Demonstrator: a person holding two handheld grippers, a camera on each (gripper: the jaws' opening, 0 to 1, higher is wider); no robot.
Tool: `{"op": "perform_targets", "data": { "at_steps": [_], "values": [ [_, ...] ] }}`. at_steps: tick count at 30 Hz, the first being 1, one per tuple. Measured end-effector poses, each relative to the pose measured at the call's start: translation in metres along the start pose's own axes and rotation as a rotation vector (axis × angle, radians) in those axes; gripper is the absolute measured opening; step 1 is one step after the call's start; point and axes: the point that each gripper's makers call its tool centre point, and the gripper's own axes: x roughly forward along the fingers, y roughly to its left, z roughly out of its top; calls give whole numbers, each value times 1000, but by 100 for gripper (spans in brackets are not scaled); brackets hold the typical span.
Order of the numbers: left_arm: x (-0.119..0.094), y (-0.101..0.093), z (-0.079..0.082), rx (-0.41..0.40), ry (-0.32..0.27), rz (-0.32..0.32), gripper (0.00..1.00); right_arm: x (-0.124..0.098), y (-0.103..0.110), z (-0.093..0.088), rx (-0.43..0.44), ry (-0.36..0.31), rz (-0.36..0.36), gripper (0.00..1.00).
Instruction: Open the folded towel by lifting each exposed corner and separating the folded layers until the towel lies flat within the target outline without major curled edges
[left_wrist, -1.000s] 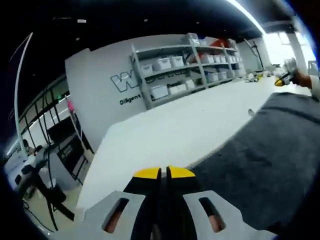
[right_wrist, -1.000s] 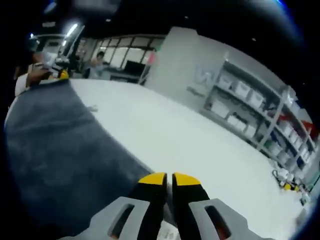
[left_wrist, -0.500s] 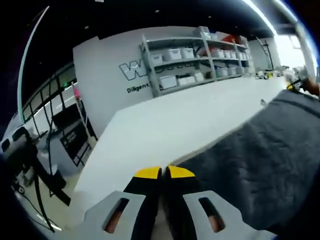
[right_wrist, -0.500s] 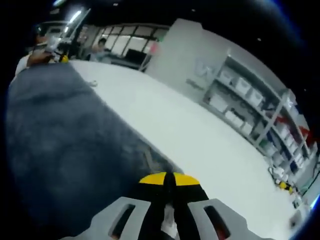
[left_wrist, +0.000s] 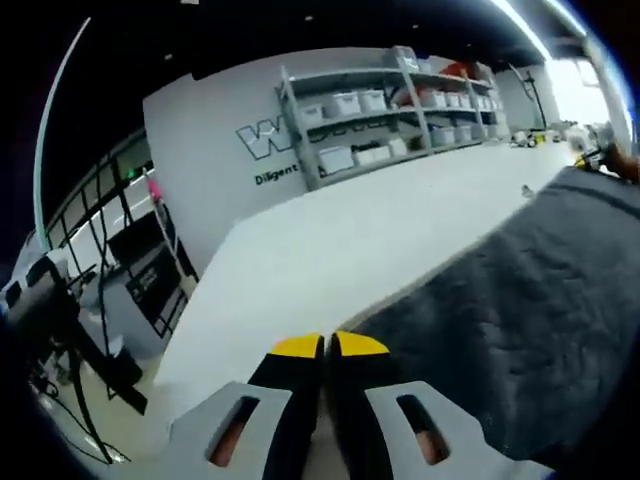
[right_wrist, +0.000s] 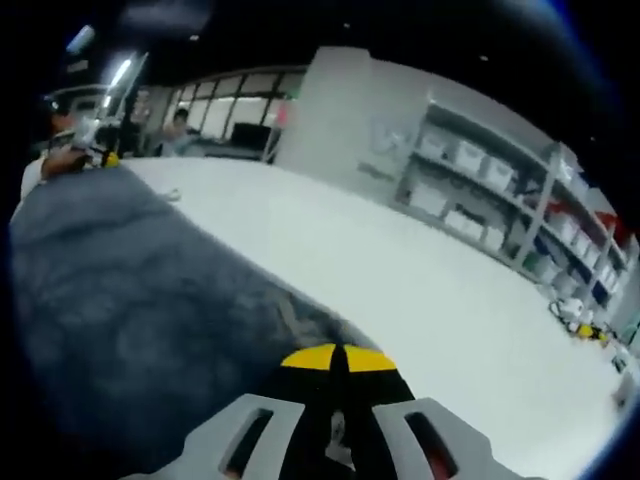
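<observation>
Both tongs had their jaws brought together at the edge of the dark grey towel. In the left gripper view, the left tongs (left_wrist: 327, 346) sat with yellow tips pressed together at the towel's (left_wrist: 520, 300) near corner, where the cloth met the white surface (left_wrist: 330, 260); whether any fabric lay between the tips could not be told. In the right gripper view, the right tongs (right_wrist: 338, 357) were closed right at the towel (right_wrist: 130, 300) edge, apparently on the cloth, though the pinch itself was hidden.

The towel lay spread wide over the surface, running from each pair of tongs toward the other, with the opposite hand and its tool small at the far end of each view. No target outline could be made out.

My judgement: the unfolding was largely done, and the step in hand was gripping two corners along one edge to pull the sheet taut. The next move would call for an even outward pull by both hands, then lowering the cloth flat without curling its edges.

Beyond the surface stood shelves (left_wrist: 380, 110) with bins against a grey wall.
</observation>
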Motion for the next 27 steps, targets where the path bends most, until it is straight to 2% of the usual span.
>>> {"op": "perform_targets", "data": {
  "at_steps": [5, 6, 7, 9, 11, 12, 16, 18, 21, 23, 27],
  "values": [
    [-4, 2, 4, -37, -23, -12, 4, -4, 3, 2, 26, -3, 24, 0],
    [-5, 4, 9, -75, -48, -25, 4, -4, 3, 4, 36, -2, 32, 0],
    [-6, 4, 10, -90, -52, -30, 5, -5, 3, 4, 37, -2, 33, 0],
    [-12, 1, 11, -180, -54, -81, 7, -11, 0, 13, 48, -22, 39, 0],
    [-15, 0, 10, -194, -39, -97, 8, -16, 1, 23, 93, -47, 67, 0],
    [-18, -4, 7, -244, -7, -108, 10, -18, 1, 27, 113, -64, 76, 0],
    [-29, -9, 24, -277, -37, -134, 11, -25, -1, 34, 144, -80, 89, 0],
    [-36, -17, 34, -283, -51, -179, 15, -29, 10, 37, 135, -83, 158, 1],
    [-46, -23, 45, -330, -67, -221, 22, -35, 15, 38, 73, -82, 169, 5],
    [-54, -23, 52, -332, -88, -225, 23, -39, 22, 40, 78, -87, 204, 9],
    [-70, -33, 67, -352, -136, -274, 33, -45, 25, 45, 65, -106, 211, 19]
  ]
}}
